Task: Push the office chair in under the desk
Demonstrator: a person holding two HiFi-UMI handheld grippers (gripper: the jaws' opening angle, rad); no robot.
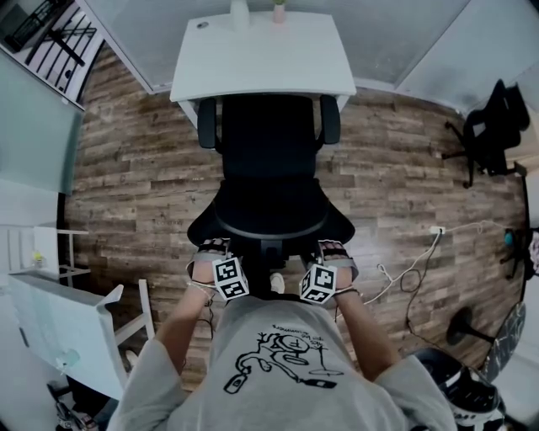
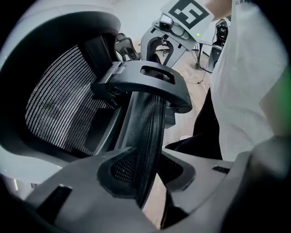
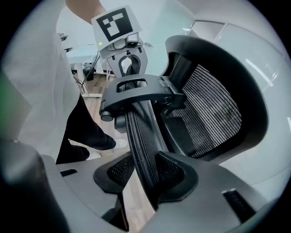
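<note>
No legible text, lettering above the T-shirt graphic (image 1: 282, 360) too small to read, square markers (image 1: 230, 279) show patterns only

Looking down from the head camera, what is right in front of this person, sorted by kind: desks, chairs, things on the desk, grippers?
White desk: 1
Black office chair: 1
Small things on the desk: 2 (white container, pink pot)
Handheld grippers: 2 (left gripper, right gripper)
Total: 6
</note>
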